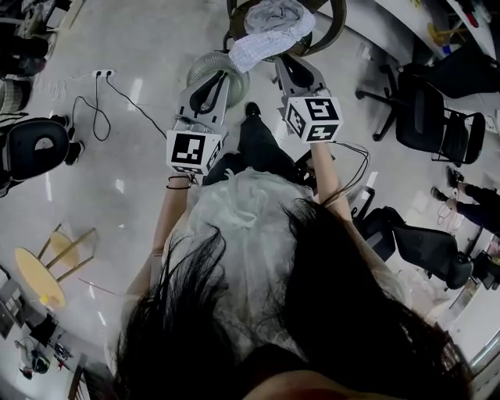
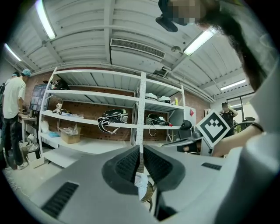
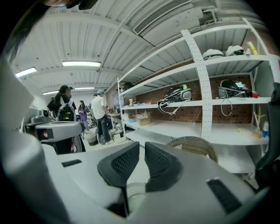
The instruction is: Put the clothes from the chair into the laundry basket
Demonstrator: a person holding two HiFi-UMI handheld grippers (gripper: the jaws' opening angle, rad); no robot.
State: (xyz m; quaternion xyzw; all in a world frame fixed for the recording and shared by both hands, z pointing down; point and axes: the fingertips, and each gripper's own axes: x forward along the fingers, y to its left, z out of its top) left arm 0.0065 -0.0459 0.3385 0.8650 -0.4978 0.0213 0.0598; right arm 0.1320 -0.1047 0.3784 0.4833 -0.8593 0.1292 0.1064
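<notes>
The right gripper (image 3: 142,151) has its jaws closed almost fully, and a pale ribbed edge (image 3: 134,192) of fabric sits low between them. In the head view their tips meet the white checked garment (image 1: 258,48), so I judge that they pinch it. The left gripper (image 2: 140,151) has its jaws closed too, with only a thin gap, and I see nothing held there. The checked garment hangs at the left side of the chair (image 1: 334,23). A grey garment (image 1: 277,17) lies bunched on the seat behind it. The laundry basket (image 1: 197,69) stands on the floor just near and left of the chair.

The step in hand seems to be the lift. It is good to raise the cloth until its loose end is free of the seat, carry it left and near, and open the jaws only above the middle of the round basket. The fabric looks thin, soft and wrinkled, so it will droop and may catch on the curved dark frame of the chair.
</notes>
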